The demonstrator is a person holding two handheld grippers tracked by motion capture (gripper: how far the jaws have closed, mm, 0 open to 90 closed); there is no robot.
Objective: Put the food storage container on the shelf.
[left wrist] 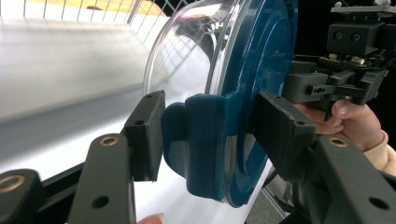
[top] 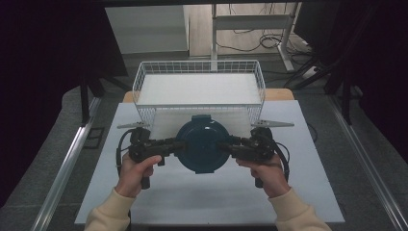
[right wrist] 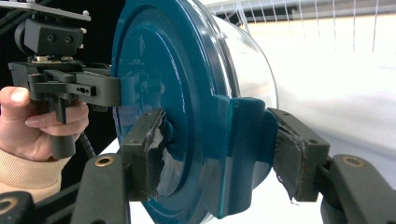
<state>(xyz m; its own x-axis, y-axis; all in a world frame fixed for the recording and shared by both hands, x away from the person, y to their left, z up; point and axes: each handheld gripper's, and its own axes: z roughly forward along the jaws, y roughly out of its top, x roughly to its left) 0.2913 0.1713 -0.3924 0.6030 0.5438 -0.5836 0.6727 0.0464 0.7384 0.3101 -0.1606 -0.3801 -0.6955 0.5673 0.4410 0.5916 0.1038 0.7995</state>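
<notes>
A round container with a dark teal lid [top: 201, 144] and a clear glass bowl hangs just above the white table, held between both grippers. My left gripper [top: 179, 146] is shut on the container's left side. In the left gripper view its jaws [left wrist: 212, 135] clamp a teal clip latch [left wrist: 201, 140] and the lid's rim. My right gripper [top: 225, 147] is shut on the opposite side. In the right gripper view its worn pads [right wrist: 219, 154] press the lid face and the other teal latch [right wrist: 247, 135]. The lid [right wrist: 163, 70] faces up in the high view.
A white wire basket [top: 139, 82] stands just behind the container at the table's far edge. The white table mat [top: 216, 197] stretches toward the person. Metal rails run along both sides, and desk legs and cables lie on the floor beyond.
</notes>
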